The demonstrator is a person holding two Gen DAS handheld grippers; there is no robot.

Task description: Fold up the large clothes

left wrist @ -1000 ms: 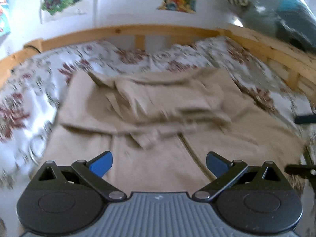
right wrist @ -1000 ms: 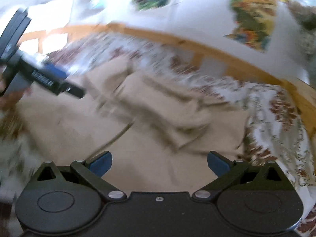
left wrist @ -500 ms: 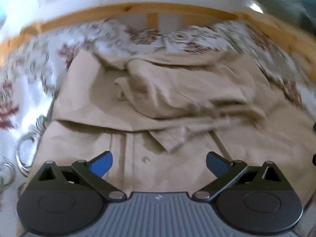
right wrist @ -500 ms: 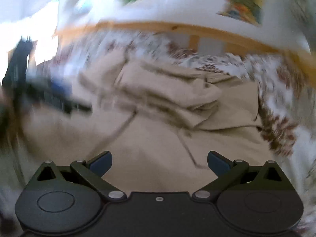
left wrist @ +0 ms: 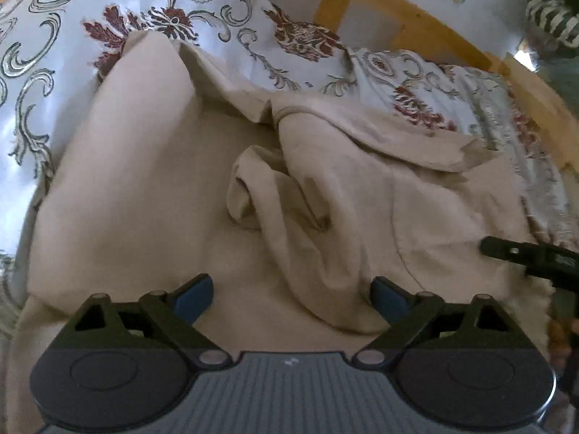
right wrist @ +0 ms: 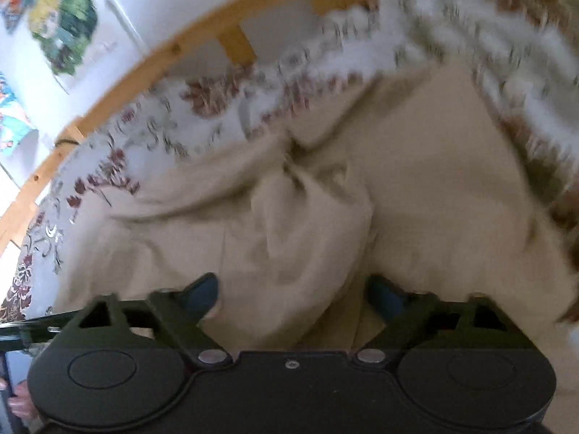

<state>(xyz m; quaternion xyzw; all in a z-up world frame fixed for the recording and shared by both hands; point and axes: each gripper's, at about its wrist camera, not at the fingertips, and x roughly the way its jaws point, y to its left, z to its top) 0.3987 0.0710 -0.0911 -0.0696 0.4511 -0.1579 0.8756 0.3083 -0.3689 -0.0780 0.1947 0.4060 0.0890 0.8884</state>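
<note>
A large beige garment (left wrist: 126,199) lies crumpled on the bed, with a sleeve bunched across its middle (left wrist: 253,188). My left gripper (left wrist: 291,296) hovers low over it, jaws closing. A fold of the sleeve lies between the blue pads (left wrist: 195,294), which do not press on it. In the right wrist view the same garment (right wrist: 434,199) fills the blurred frame. My right gripper (right wrist: 293,294) is tilted over a bunched fold, jaws closing with cloth between them but still wide apart. One finger of the right gripper (left wrist: 506,249) reaches in at the left view's right edge.
A floral bedsheet (left wrist: 54,54) lies under the garment. The wooden bed rail (left wrist: 416,25) runs along the far side, with posters (right wrist: 65,18) on the wall behind. A striped soft object (left wrist: 550,18) sits at the far right corner. A person's hand (right wrist: 18,401) shows bottom left.
Both grippers came down and in over the garment, which now fills the views. The right view has rolled. Both pairs of fingers stand slightly narrower, with folds of cloth between them.
</note>
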